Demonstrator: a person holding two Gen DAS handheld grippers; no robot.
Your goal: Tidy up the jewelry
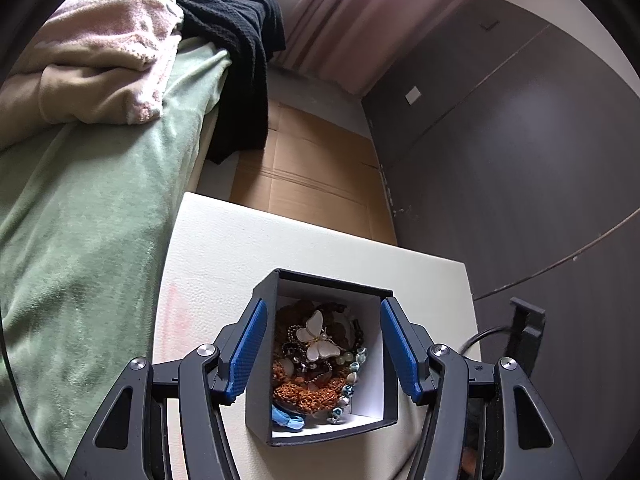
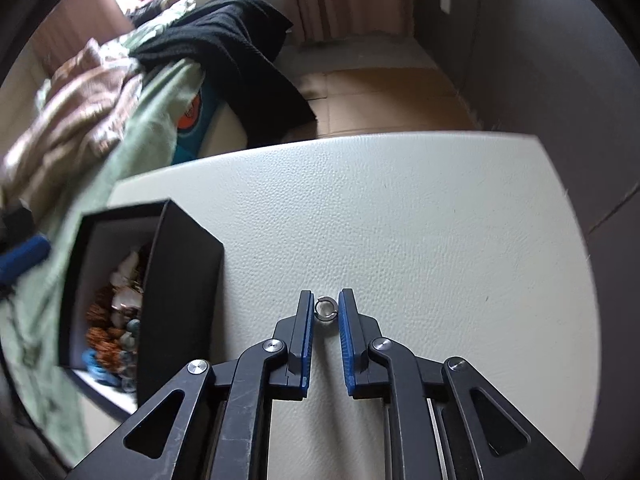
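A black box with a white inside stands on the cream table. It holds tangled jewelry: a white butterfly piece, orange beads, pale bead strings and a blue item. My left gripper is open, its blue pads on either side of the box, above it. In the right wrist view the box is at the left. My right gripper is nearly shut around a small silver ring on the table; the pads look just apart from the ring.
A bed with a green blanket, pink and beige covers and a black garment lies left of the table. Flat cardboard covers the floor beyond. A dark wall stands at the right. A black bracket and cable sit by the table's right edge.
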